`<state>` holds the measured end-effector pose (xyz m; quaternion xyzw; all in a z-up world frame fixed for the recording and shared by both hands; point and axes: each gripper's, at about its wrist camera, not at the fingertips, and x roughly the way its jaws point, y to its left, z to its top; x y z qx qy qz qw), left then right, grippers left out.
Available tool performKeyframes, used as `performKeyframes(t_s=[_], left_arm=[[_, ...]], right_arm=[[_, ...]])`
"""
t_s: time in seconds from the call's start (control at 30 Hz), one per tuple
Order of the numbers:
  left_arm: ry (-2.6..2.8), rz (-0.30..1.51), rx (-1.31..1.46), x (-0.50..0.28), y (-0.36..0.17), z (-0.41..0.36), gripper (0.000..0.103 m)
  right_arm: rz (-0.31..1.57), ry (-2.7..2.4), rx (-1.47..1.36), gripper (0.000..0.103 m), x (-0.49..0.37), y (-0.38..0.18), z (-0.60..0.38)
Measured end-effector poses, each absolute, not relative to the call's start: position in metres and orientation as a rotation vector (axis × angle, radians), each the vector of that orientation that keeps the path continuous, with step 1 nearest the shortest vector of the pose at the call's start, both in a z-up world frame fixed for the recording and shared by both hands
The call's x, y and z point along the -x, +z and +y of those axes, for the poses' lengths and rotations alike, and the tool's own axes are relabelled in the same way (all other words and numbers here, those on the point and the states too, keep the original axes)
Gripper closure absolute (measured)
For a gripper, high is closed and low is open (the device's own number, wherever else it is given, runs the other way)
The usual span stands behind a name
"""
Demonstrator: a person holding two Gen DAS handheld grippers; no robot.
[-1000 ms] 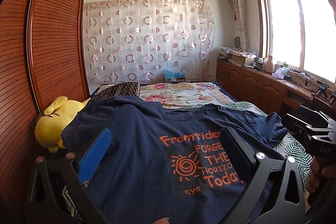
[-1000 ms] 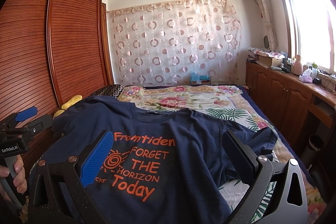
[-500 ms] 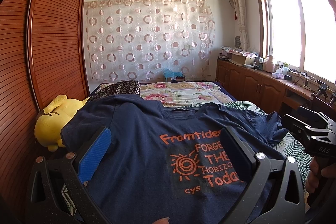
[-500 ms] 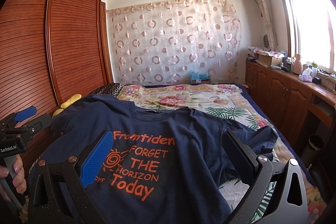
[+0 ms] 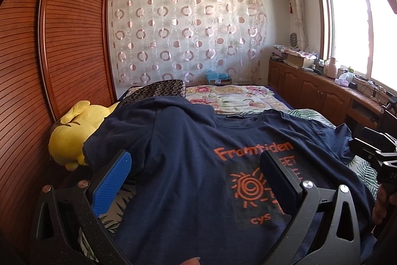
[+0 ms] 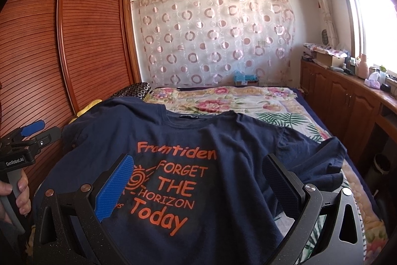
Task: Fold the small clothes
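Lying face up across the bed [image 6: 285,101], the navy T-shirt [image 5: 188,165] showed its orange print, collar toward the far curtain [image 6: 215,36]. At the left a slatted wooden wardrobe [image 5: 74,41] stood along the bed, and a yellow plush toy [image 5: 72,135] lay beside it, partly under the shirt's left sleeve. The left gripper [image 5: 196,180] hovered over the shirt's left half with its fingers spread wide, nothing between them. The right gripper [image 6: 198,180] hung over the printed chest, equally wide and empty. The shirt's right sleeve lay bunched on the floral quilt [image 6: 238,98]. Farther right, wooden cabinets [image 6: 347,103] ran under the bright window [image 6: 369,4].
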<state>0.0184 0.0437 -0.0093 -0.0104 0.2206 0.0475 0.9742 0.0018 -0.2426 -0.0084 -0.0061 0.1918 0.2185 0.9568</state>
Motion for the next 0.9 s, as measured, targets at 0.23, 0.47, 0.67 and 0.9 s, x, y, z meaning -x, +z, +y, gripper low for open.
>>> performKeyframes(t_s=[0.23, 0.47, 0.67, 0.9], left_arm=[[0.120, 0.492, 0.016, -0.028, -0.023, 0.063, 0.000], [0.120, 0.530, 0.036, -0.032, -0.035, 0.096, 0.000], [0.102, 0.539, 0.082, -0.036, -0.040, 0.138, 0.001], [0.101, 0.596, 0.125, -0.048, -0.055, 0.176, 0.016]], right_arm=[[0.398, 0.492, 0.059, 0.000, -0.008, -0.007, -0.227], [0.443, 0.555, 0.099, 0.000, -0.022, -0.016, -0.210], [0.507, 0.593, 0.133, 0.001, -0.030, -0.021, -0.207], [0.549, 0.618, 0.164, 0.001, -0.035, -0.013, -0.218]])
